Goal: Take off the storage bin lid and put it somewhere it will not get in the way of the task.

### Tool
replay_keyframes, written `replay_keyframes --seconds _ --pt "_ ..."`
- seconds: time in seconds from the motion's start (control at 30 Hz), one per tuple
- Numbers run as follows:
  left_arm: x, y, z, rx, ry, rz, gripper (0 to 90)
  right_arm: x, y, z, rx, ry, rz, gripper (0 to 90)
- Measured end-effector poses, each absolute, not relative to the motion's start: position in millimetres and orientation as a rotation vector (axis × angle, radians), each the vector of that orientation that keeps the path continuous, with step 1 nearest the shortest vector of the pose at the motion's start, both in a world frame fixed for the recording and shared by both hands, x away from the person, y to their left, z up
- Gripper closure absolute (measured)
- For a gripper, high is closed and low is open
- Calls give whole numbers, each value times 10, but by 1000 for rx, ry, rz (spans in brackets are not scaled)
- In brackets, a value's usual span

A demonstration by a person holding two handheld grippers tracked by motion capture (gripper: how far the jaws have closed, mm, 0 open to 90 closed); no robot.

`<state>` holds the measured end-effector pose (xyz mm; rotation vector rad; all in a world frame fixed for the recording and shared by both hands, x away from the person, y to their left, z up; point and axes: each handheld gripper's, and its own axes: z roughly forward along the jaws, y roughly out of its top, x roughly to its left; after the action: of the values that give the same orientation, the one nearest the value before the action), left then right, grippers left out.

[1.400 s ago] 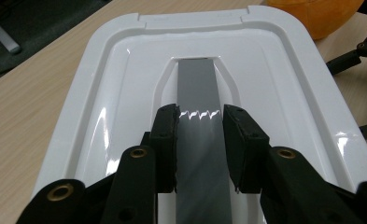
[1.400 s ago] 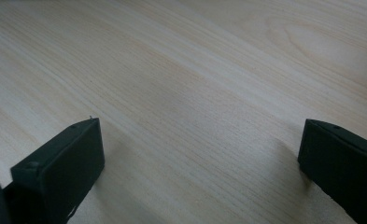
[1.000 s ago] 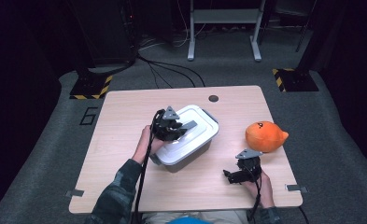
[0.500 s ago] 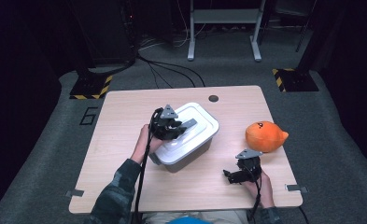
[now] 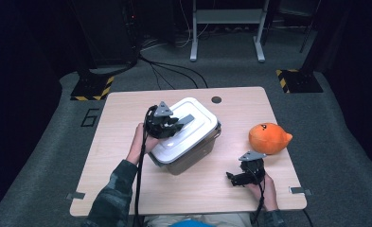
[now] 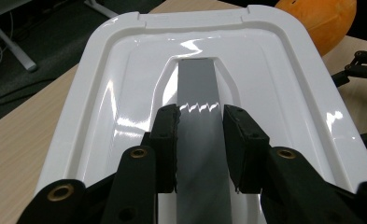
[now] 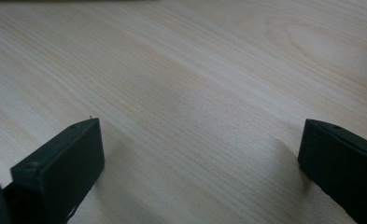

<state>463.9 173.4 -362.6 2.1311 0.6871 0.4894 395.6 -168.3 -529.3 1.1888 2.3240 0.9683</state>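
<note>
Lid [image 5: 189, 124]: your left gripper [image 6: 201, 127], clamped on its grey handle [image 6: 197, 84], has tipped it upward off the storage box [image 5: 193, 152]. Right gripper [image 7: 200, 149]: spread wide, idle.

1. I see the lidded box [image 5: 186, 137] mid-table [image 5: 127, 189].
2. Right of the box lies the plush toy [image 5: 268, 138].
3. My left gripper [image 5: 167, 125] sits on the box; my right gripper [image 5: 235, 178] rests right of it, nearer me.

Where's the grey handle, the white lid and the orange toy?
grey handle [image 6: 197, 88]: left gripper view, on the flat strip just beyond the fingers.
white lid [image 5: 198, 113]: high view, on its bare top near the far corner.
orange toy [image 5: 267, 138]: high view, on the middle of its round body.
</note>
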Motion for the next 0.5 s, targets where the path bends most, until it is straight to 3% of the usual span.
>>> replay_keyframes --seconds 0.5 --pt "4632 1901 -3532 2100 723 524 665 3960 -1680 -5293 1192 2323 968 0"
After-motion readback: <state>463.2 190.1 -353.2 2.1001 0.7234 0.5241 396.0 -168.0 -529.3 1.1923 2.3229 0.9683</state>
